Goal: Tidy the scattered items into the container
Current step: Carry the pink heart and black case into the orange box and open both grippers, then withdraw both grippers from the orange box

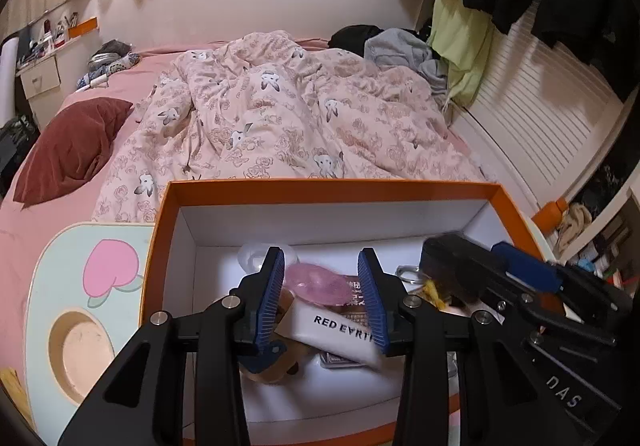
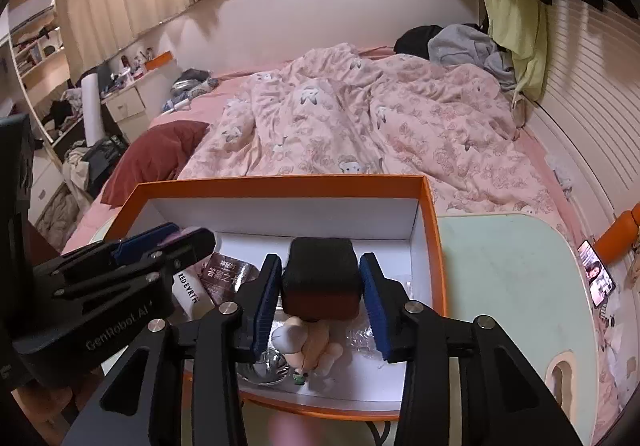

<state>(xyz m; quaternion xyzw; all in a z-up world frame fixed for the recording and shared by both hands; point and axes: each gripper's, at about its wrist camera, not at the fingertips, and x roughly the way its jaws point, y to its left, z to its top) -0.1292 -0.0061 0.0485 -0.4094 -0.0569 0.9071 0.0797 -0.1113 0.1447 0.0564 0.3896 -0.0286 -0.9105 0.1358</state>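
Observation:
An orange box (image 1: pixel 332 187) (image 2: pixel 280 181) with a white inside stands on a small table. My left gripper (image 1: pixel 321 252) (image 2: pixel 188 236) hangs over its left part, jaws open. Under them lies a white tube (image 1: pixel 340 330) (image 2: pixel 188 288) lettered RED EARTH, its right end blurred, on a pink item (image 1: pixel 316 282) and a brown plush (image 1: pixel 276 366). My right gripper (image 2: pixel 321 257) (image 1: pixel 460 246) is over the box's right part. A black and dark red block (image 2: pixel 320 278) (image 1: pixel 444 266) sits between its blue pads with a thin gap on each side, resting on a pale plush toy (image 2: pixel 308 338).
The box holds a dark packet (image 2: pixel 224 274), a shiny metal piece (image 2: pixel 268 366) and a key ring (image 1: pixel 406 272). The mint-green table (image 1: pixel 80 246) (image 2: pixel 500 266) stands on a bed with a floral quilt (image 1: pixel 280 117) and a red pillow (image 1: pixel 72 149). A lit phone (image 2: pixel 598 278) lies at the right.

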